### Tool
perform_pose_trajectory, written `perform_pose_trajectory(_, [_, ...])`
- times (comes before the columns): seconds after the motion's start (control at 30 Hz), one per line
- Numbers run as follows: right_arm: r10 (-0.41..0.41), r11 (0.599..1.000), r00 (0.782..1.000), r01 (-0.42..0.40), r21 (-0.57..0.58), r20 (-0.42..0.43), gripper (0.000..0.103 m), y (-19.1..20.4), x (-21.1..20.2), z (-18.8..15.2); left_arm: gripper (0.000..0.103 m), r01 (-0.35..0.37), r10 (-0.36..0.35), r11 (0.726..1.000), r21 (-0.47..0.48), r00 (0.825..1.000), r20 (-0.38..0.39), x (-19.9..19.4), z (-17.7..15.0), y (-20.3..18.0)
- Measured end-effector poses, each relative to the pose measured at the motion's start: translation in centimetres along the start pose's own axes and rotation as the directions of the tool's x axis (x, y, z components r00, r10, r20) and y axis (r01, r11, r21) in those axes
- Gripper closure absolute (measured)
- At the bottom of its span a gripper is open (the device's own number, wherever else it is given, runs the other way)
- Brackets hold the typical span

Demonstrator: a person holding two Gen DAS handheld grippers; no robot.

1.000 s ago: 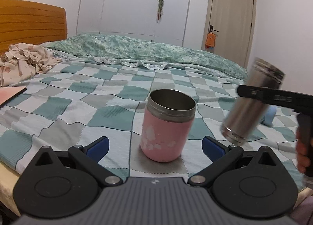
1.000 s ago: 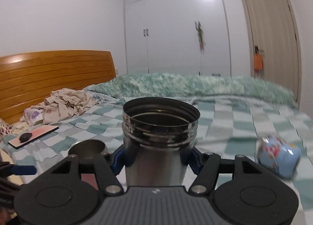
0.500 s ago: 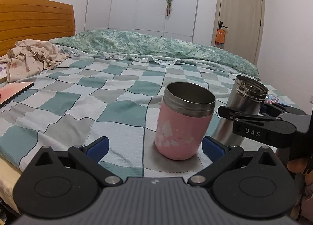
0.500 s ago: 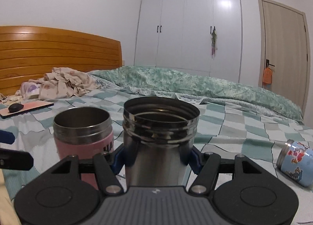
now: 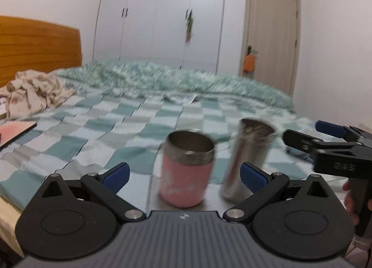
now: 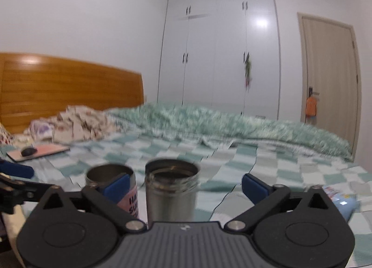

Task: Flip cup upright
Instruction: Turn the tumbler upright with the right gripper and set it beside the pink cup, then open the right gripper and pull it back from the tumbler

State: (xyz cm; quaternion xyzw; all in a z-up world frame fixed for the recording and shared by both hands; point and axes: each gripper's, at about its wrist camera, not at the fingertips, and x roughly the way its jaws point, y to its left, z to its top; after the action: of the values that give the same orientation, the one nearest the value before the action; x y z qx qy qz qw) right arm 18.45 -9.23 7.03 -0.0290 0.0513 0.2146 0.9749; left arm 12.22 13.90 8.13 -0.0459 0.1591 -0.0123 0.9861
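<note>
Two cups stand upright on the checked bedspread (image 5: 111,126), mouths up. From my left wrist camera: pink cup (image 5: 187,169) with white blossom print and a steel threaded rim at dead centre, steel cup (image 5: 247,159) just beside it at 3 o'clock, apart or touching I cannot tell, both blurred. My left gripper (image 5: 183,173) is spread wide, blue pads (image 5: 116,172) clear on either side of the pink cup, gripping nothing. At far 3 o'clock the right gripper (image 5: 325,139) shows side-on, fingers apart, its black body stamped "DAS"; a hand (image 5: 351,200) wraps the handle below.

From my right wrist camera: steel cup (image 6: 172,190) sits centre frame, open mouth toward me, standing free on the bedspread (image 6: 267,158). Right gripper (image 6: 184,183) is open wide around it, neither pad touching metal. Pink cup (image 6: 111,183) at 9 o'clock of the steel one, partly behind my left blue pad (image 6: 117,184); dark lettering on its side reads partly "SU", the rest hidden. At 3 o'clock, low, a blue printed cup (image 6: 339,200) lies on its side on the bedspread, mostly hidden behind the gripper frame.

Background, 12 o'clock: white wardrobe (image 6: 220,54), door (image 6: 330,70) with an orange item hung at the handle. Wooden headboard (image 6: 69,86) at 10 o'clock, crumpled clothes (image 6: 76,123) before it.
</note>
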Motion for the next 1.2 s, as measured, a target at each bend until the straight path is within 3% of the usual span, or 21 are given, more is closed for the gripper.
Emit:
perform_pose_trajectory(0.17, [-0.044,0.999,0.997,0.044,0.002,0.063,0.000,-2.4,-7.5,-0.1,0.000,0.022,-0.023,1.000,0.015,0.993,0.115,-3.1,-1.4,-3.6])
perform_pose_trajectory(0.5, [-0.187,0.982,0.980,0.189,-0.023,0.060,0.000,-5.4,-17.5,-6.4,0.000,0.069,-0.070,0.998,0.014,0.983,0.171,-4.5,-7.6,-9.9])
perform_pose_trajectory(0.77, [-0.250,0.968,0.965,0.252,-0.017,0.077,0.000,-6.5,-20.3,-10.0,0.000,0.044,-0.054,0.998,0.049,0.975,0.218,-5.3,-10.7,-12.7])
perform_pose_trajectory(1.2, [-0.293,0.955,0.951,0.288,0.068,0.095,0.000,-7.8,-21.5,-11.0,0.000,0.034,-0.059,0.994,0.101,0.965,0.254,-5.9,-11.7,-14.2])
